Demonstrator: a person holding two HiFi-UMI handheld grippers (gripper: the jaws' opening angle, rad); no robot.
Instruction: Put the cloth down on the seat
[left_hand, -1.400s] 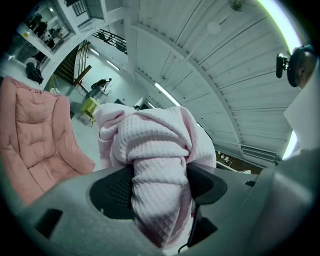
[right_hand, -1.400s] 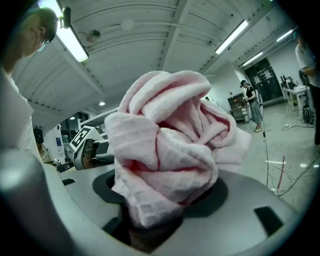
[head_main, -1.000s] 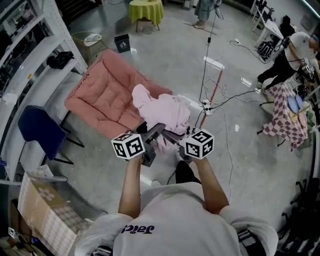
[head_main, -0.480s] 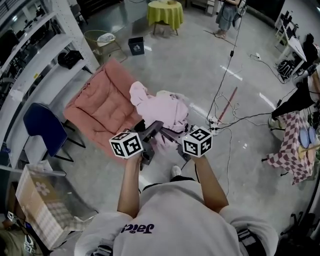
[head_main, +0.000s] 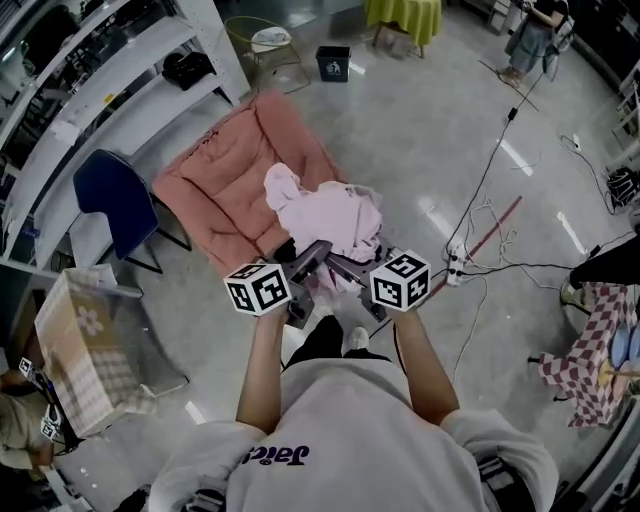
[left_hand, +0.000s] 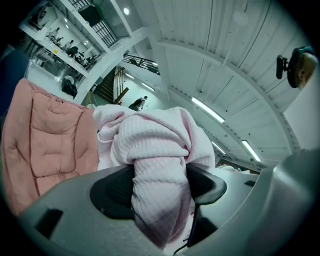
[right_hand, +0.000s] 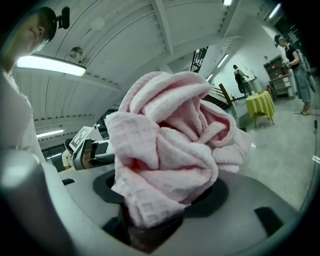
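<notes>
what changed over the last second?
The person turned: the pink seat, shelves and blue chair swung right in the head view. Nothing released: left gripper and right gripper still clamp the cloth, same pose.

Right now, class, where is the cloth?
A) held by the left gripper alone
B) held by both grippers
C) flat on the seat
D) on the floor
B: the cloth is clamped, bunched up, in both the left gripper and the right gripper, not flat on the seat.
</notes>
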